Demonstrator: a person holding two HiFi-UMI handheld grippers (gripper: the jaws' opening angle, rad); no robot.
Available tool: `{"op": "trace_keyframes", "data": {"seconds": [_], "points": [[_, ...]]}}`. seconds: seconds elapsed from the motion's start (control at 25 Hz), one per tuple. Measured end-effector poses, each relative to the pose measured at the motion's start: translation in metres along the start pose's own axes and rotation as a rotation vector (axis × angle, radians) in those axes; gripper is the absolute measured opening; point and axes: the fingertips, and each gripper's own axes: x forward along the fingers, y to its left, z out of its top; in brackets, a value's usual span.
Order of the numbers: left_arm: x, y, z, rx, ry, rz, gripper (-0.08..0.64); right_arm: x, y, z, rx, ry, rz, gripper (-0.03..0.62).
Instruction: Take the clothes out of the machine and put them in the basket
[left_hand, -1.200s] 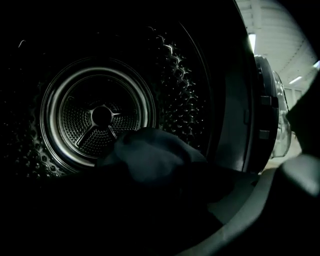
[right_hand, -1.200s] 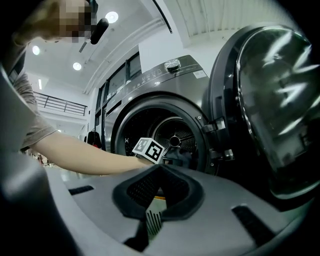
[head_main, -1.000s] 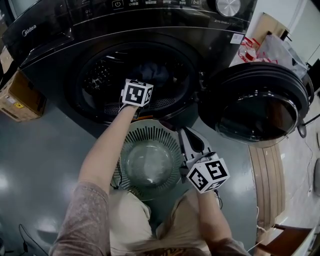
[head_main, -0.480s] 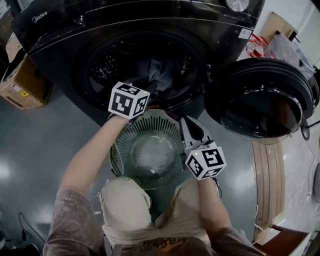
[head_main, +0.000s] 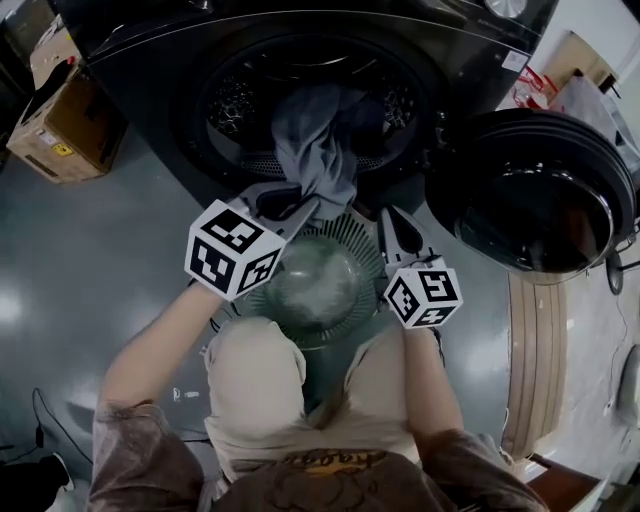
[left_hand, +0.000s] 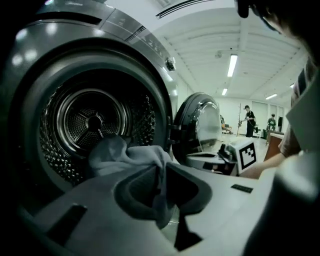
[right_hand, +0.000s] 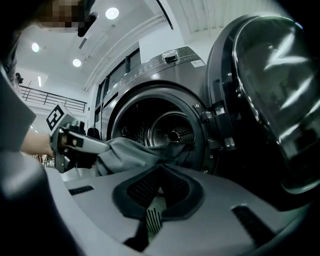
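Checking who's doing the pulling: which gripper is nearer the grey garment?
Left. The left gripper pinches the grey garment in front of the washing machine, its jaws having just been closing on it. The right gripper hangs apart, above the basket, touching no cloth.

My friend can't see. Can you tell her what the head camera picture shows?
Seen from above, the left claw, whose jaws have just been closing, pinches a grey cloth hanging out of the washing machine, above a round basket. The right claw hovers beside it, and the door stands open at the right.
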Motion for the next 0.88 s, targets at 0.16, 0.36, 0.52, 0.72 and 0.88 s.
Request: {"op": "trace_keyframes", "data": {"seconds": [0.16, 0.36, 0.52, 0.72, 0.88], "points": [[-0.014, -0.022, -0.008, -0.009, 0.015, -0.022, 0.054, 0.000, 0.001, -0.001, 0.010, 0.002, 0.007, -0.005], [-0.015, -0.031, -0.010, -0.021, 0.009, -0.029, 0.055, 0.004, 0.011, -0.002, 0.007, 0.002, 0.037, -0.005], [-0.015, -0.017, -0.005, 0.012, -0.004, 0.028, 0.194, 0.002, 0.012, -0.002, 0.004, 0.008, 0.044, -0.005], [0.003, 0.017, 0.007, 0.043, -0.046, 0.096, 0.305, 0.000, 0.009, 0.000, 0.009, 0.002, 0.036, -0.005], [0.042, 0.059, 0.001, 0.075, -0.014, 0.152, 0.375, -0.002, 0.012, 0.002, -0.001, -0.004, 0.046, -0.005]]}}
